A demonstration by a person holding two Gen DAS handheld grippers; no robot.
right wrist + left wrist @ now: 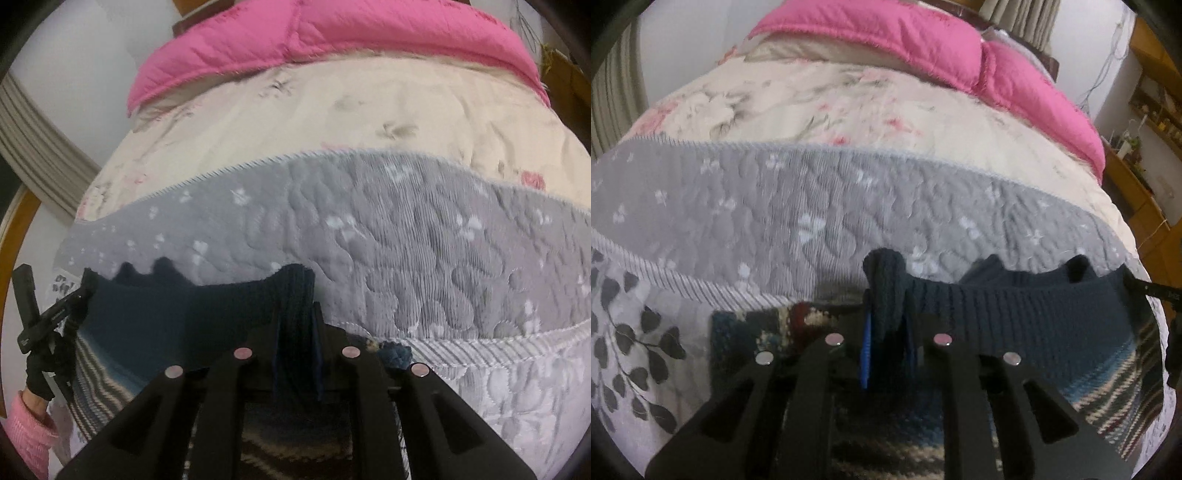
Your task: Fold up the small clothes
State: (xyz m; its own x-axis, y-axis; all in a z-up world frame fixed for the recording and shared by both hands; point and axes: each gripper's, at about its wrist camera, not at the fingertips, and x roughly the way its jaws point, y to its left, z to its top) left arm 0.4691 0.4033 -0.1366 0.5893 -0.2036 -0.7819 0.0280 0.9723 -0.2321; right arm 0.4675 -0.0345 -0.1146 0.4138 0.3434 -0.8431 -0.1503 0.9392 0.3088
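Bedding fills both views: a grey quilted bedspread [798, 199] with pale bows carries the work. On its near edge lies a small knitted sweater [1027, 314], navy ribbed band on top, striped blue-and-cream body below. The left gripper [886, 325] has its fingers narrowed onto one bunched corner of that band; the right gripper [295, 325] pinches the opposite corner likewise, so the band hangs stretched between them. Soft, light and stretchy, the knit will likely sag and slip unless held by the thicker ribbing at the corners. Beyond lie a floral cream quilt [849, 107] and a pink duvet [332, 33].
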